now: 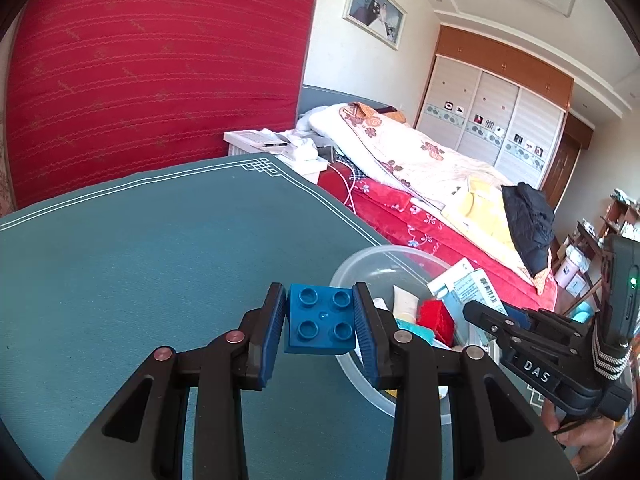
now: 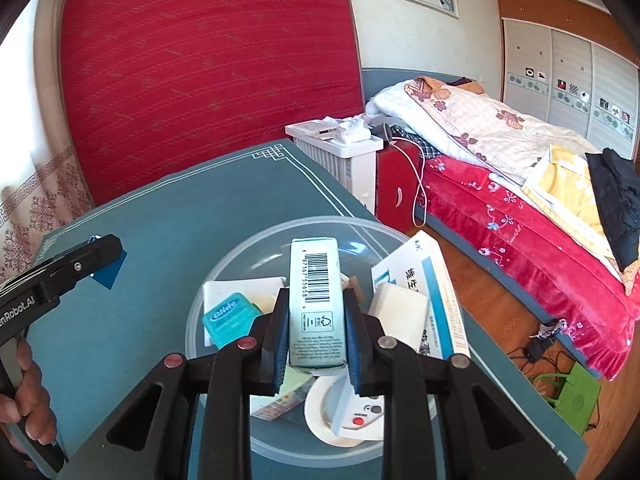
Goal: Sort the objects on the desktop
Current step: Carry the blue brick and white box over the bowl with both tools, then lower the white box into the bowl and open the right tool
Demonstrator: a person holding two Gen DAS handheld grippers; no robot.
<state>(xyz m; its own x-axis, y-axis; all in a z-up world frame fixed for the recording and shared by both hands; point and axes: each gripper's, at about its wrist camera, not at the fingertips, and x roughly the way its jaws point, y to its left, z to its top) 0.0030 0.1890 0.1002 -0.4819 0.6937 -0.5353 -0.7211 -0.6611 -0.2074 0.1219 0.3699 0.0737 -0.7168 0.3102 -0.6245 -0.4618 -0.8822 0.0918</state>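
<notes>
We see the left gripper (image 1: 320, 322) with its blue-padded fingers (image 1: 274, 322) closed against both sides of a blue square plastic building brick with four studs (image 1: 320, 325) — the brick is clamped and carried above the teal table mat with a white line border (image 1: 140, 248), just left of the clear round plastic bowl (image 1: 352, 264). The right gripper (image 2: 317, 334) has its fingers narrowed onto a tall pale-teal cardboard box with a barcode (image 2: 317, 300), pinched on its two long sides and held upright over the bowl.

Inside the bowl lie a small teal floss container (image 2: 229, 316), a white and blue cardboard box with printed characters (image 2: 432, 284) leaning on the right rim, a white rectangular block (image 2: 398, 312) beside it, and — at the near side — a white device with a red button (image 2: 360, 416) on a white round lid (image 2: 320, 412). From the left wrist view we also make out a red plastic brick (image 1: 438, 318) in the bowl.

In the right wrist view the left gripper shows at the left edge, held by a hand (image 2: 28, 396). Beyond the table stand a red upright mattress (image 2: 208, 72), a white radiator heater (image 2: 336, 148) and a bed with a red floral cover (image 2: 520, 216).
</notes>
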